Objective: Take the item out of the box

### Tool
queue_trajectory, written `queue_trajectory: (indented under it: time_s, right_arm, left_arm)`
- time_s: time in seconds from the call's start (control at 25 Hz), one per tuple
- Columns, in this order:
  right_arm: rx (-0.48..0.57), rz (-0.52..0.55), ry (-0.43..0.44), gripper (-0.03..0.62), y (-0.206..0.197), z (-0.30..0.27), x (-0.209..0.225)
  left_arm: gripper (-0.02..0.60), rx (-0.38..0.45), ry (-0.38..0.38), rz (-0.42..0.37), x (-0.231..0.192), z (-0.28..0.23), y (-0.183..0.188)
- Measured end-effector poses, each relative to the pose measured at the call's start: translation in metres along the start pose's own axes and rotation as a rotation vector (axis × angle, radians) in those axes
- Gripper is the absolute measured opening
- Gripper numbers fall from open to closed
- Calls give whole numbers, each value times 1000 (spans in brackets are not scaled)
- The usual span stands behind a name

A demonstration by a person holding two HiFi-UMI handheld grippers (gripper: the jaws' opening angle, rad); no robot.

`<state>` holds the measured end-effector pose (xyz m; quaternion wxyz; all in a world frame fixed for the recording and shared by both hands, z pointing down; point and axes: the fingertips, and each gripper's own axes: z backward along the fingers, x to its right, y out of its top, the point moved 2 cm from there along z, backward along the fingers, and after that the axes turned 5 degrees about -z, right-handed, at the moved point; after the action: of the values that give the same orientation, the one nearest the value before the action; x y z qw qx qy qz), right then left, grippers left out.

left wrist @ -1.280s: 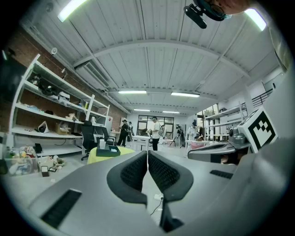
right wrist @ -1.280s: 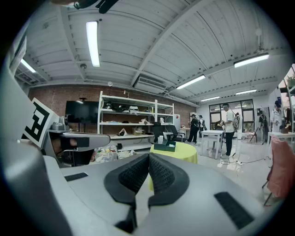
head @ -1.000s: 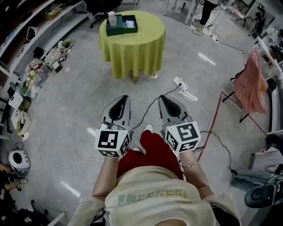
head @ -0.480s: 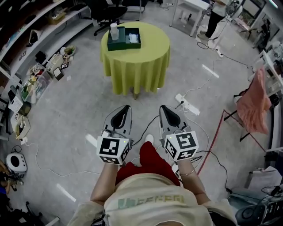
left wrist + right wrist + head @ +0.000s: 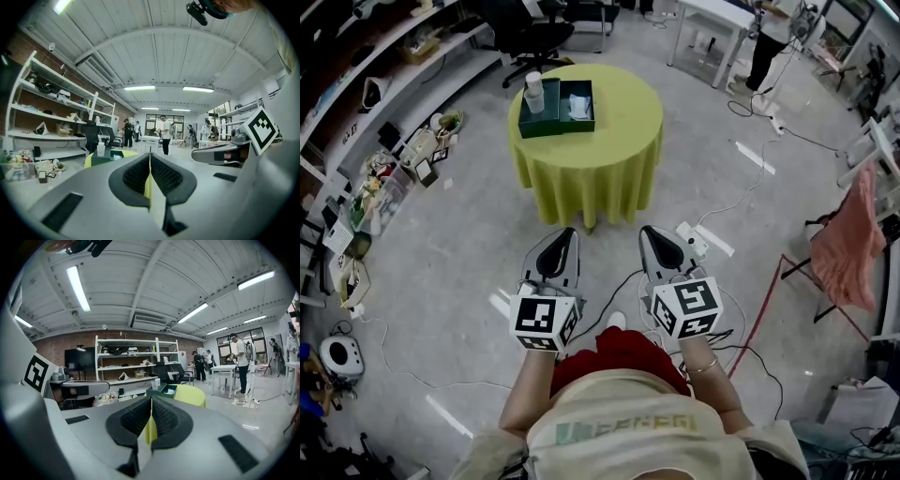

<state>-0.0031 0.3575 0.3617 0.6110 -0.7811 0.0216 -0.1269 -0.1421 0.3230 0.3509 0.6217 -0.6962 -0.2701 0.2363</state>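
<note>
The round table [image 5: 586, 164] is well apart from the person; on it sits the green box [image 5: 553, 129], with the white thing [image 5: 578, 106] inside by a bottle [image 5: 533, 94]. The left tongs [image 5: 564, 235] and right tongs [image 5: 649, 232] are both closed tight and empty, so they may knock the bottle over if they open late. The shirt print [image 5: 623, 427] is too blurry to read.

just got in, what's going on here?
A person holds the left gripper and right gripper, both shut and empty, pointed toward a round table under a yellow-green cloth, some way ahead. On it sits an open dark green box with a white item inside, a clear plastic cup at its left side. Nothing is out yet.
</note>
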Motion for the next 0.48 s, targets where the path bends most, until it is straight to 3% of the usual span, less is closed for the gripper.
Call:
queue_trajectory:
  time_s: [0.28,0.48]
  right_arm:
    - [-5,-24,26,37,14,-21,46]
    - [-15,-23,51,37,14,-40,50]
  left_arm:
    - [29,-12,70,-23,-4,-48,15]
    - [29,-12,84,-32,-15,-66,19]
